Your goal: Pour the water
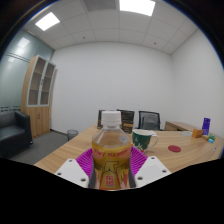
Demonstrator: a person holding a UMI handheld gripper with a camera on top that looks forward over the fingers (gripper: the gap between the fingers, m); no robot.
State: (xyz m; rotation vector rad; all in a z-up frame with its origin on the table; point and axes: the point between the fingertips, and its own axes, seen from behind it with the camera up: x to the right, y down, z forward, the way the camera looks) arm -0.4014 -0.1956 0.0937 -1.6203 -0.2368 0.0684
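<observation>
A clear bottle of amber liquid with a white cap and a yellow-red label stands upright between my fingers. My gripper is shut on the bottle, both magenta pads pressing its sides. The bottle looks raised above the wooden table. A white cup with green print stands on the table just beyond the bottle to the right.
A small red disc lies on the table right of the cup. A purple container and blue items stand at the far right end. Black office chairs stand behind the table, a black sofa and a wooden cabinet at the left.
</observation>
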